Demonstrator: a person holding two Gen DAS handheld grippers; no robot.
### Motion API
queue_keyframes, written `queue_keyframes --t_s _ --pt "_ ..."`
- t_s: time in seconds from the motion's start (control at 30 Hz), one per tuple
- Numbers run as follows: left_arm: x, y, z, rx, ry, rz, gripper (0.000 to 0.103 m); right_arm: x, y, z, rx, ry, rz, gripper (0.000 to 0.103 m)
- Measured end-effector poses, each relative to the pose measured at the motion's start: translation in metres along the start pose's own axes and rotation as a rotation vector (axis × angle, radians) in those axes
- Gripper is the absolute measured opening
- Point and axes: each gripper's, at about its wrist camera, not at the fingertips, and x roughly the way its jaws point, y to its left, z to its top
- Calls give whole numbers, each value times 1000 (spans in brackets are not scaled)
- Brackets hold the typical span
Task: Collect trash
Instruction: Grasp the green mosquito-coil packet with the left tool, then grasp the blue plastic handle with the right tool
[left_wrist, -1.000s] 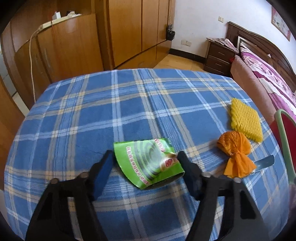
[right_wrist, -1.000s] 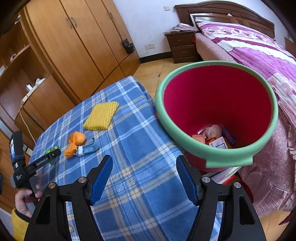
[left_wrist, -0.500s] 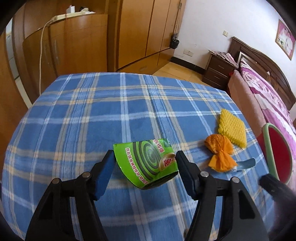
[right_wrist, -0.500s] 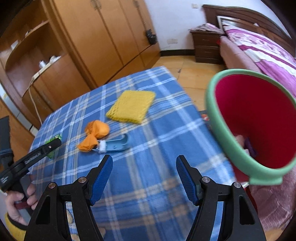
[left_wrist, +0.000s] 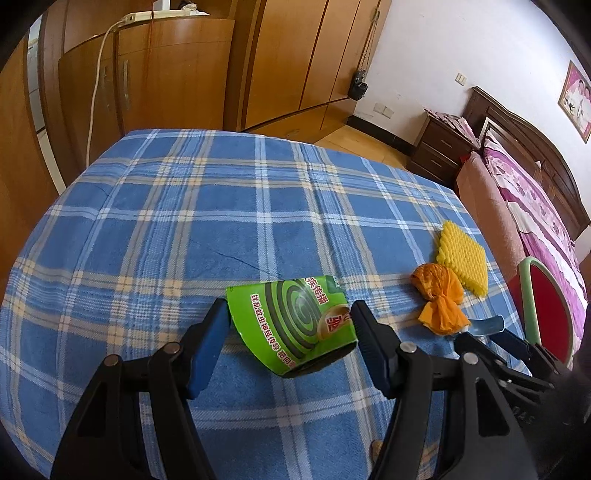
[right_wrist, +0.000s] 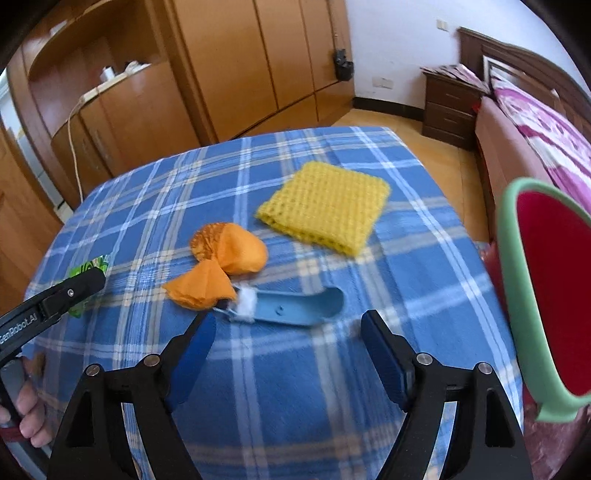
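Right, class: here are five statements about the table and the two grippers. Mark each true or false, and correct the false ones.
1. The green packet lies between the left gripper fingers. True.
2. The yellow mesh pad is inside the red bin. False: it lies on the table.
3. The orange wrapper lies beside a blue plastic piece. True.
4. The right gripper holds the orange wrapper. False: nothing is between its opening fingers.
5. The tablecloth is plain red. False: blue plaid.
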Motion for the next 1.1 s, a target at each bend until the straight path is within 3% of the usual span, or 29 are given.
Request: queue_keyframes --t_s 0.23,0.33,0.43,0.7,1.1 --pt "4 1 -2 -1 8 -10 67 9 11 4 -48 -8 -35 81" --pt "4 1 -1 -1 7 -11 67 10 13 4 -62 -13 -53 73" --pt "2 0 -2 1 4 -19 67 9 10 2 -59 -22 -51 74" --pt "-11 -6 -7 14 -7 -42 67 -15 -8 -14 1 -36 10 74" --pt "-33 -30 -20 49 -16 -79 67 -68 -36 -33 104 -109 23 74"
